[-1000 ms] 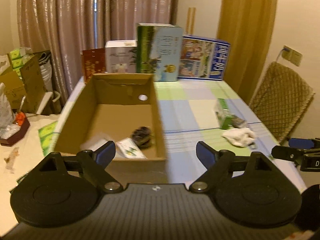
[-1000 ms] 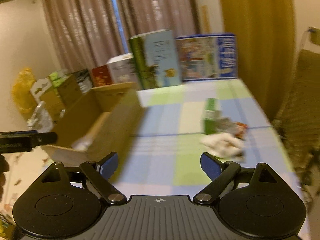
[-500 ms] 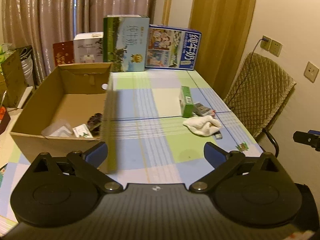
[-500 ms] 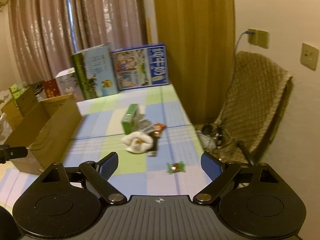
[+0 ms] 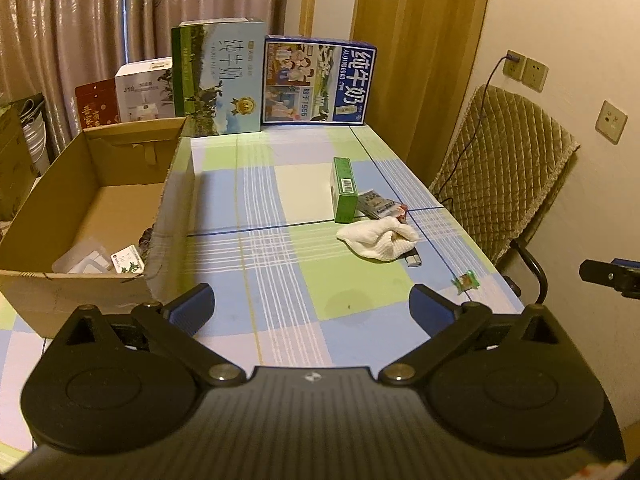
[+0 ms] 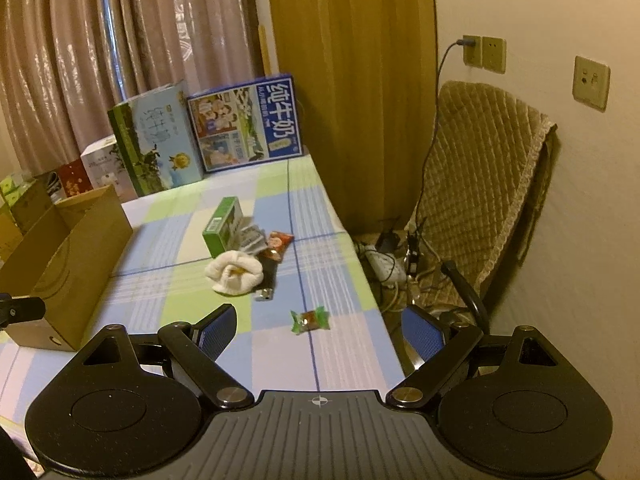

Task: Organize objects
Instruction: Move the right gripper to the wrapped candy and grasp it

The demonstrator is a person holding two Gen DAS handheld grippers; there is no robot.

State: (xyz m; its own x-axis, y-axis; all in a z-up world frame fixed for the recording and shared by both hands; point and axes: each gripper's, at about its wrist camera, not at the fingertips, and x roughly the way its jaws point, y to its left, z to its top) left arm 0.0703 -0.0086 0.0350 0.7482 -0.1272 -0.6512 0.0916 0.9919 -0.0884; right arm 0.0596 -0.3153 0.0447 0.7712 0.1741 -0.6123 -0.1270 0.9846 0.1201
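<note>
A: Where do the loose things lie?

B: On the worktop (image 5: pixel 280 184): a green box (image 5: pixel 343 190), a white cloth (image 5: pixel 376 240) just near of it, and a candy (image 6: pixel 310 319) alone toward the near right edge. The carton (image 5: pixel 80 208) stands at the left, likely the place they belong, since it already holds a few items.

A: And the grippers?

B: The left gripper (image 5: pixel 311 306) and right gripper (image 6: pixel 320 326) hover with fingers spread wide, holding nothing. The right one faces the candy, probably because it is nearest.
</note>
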